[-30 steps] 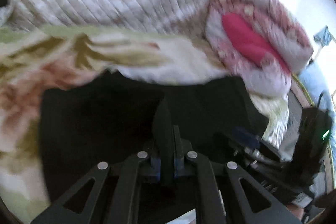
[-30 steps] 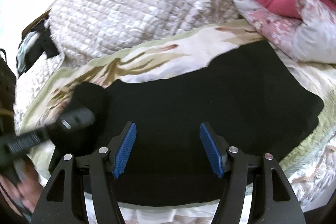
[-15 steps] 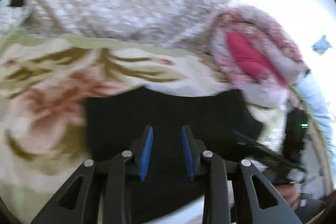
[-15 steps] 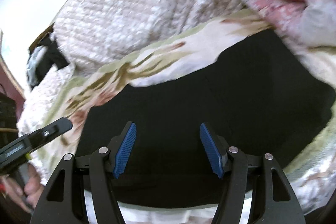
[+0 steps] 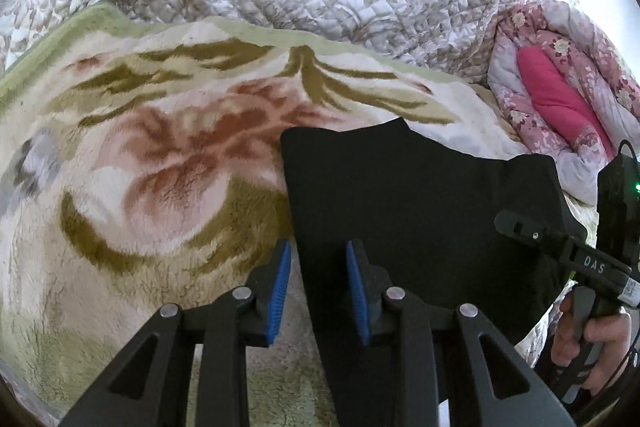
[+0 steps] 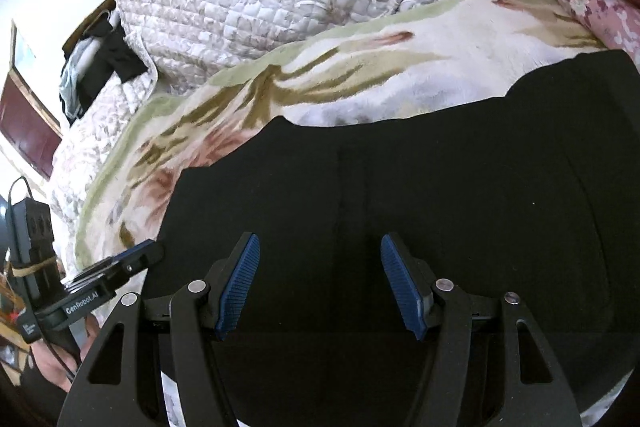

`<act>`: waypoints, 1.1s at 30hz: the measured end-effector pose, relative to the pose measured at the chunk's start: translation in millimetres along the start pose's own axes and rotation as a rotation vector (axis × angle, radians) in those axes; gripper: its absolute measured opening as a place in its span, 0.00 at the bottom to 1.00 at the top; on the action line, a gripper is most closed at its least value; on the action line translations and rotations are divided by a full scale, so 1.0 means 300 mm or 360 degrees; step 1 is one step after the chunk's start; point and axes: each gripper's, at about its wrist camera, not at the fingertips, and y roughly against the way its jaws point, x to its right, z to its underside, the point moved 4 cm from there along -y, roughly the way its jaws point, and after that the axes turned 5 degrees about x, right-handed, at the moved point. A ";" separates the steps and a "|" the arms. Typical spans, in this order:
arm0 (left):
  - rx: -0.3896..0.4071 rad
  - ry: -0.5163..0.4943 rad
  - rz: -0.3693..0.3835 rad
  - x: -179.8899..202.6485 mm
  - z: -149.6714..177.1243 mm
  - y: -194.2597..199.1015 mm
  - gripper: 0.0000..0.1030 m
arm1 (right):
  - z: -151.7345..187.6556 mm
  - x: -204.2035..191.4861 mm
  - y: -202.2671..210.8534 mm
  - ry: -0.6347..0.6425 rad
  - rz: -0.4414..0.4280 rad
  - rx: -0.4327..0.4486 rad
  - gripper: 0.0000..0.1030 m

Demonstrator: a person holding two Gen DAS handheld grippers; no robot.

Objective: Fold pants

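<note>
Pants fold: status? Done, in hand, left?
Done: the black pants lie as a compact, flat folded block on the floral blanket. In hand: nothing; the left gripper and the right gripper are both open above the cloth, gripping nothing. Left: at most another fold or tidying; cannot tell.
</note>
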 end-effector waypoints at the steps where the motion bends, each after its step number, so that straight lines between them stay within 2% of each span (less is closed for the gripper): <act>1: -0.0001 0.0001 -0.0002 0.000 0.000 -0.001 0.30 | 0.002 -0.003 0.000 0.0000 -0.0019 -0.0006 0.58; 2: -0.0004 0.0003 -0.0001 -0.001 0.001 -0.004 0.30 | 0.010 -0.008 -0.001 0.0000 -0.0035 -0.0018 0.48; 4: -0.0008 0.0000 -0.0002 0.002 0.002 -0.007 0.30 | 0.016 -0.003 0.000 0.0007 -0.0020 -0.0012 0.37; 6: -0.0009 -0.0011 -0.0005 0.006 0.003 -0.011 0.30 | 0.019 0.020 0.005 -0.0049 -0.0013 -0.0013 0.12; 8: -0.0013 -0.0022 -0.0010 0.009 0.005 -0.014 0.30 | 0.026 0.040 0.012 -0.0127 -0.0061 -0.0024 0.06; 13: -0.0014 -0.0022 -0.0015 0.009 0.008 -0.015 0.30 | 0.043 0.031 0.051 -0.0139 -0.0102 0.0009 0.03; 17: -0.0012 -0.0030 -0.0018 0.010 0.009 -0.014 0.32 | 0.051 0.067 0.042 -0.0183 -0.0065 -0.0008 0.03; 22: 0.0032 -0.0053 -0.0051 0.011 -0.002 0.005 0.32 | 0.027 0.032 0.089 -0.0025 0.0073 0.0122 0.05; 26: 0.0082 -0.0081 -0.0062 0.031 -0.013 0.028 0.32 | 0.021 -0.037 0.109 0.0134 0.0028 0.0205 0.28; 33: 0.0086 -0.0187 0.0024 0.111 0.010 0.037 0.32 | 0.066 -0.091 0.054 0.0289 0.0051 0.0111 0.29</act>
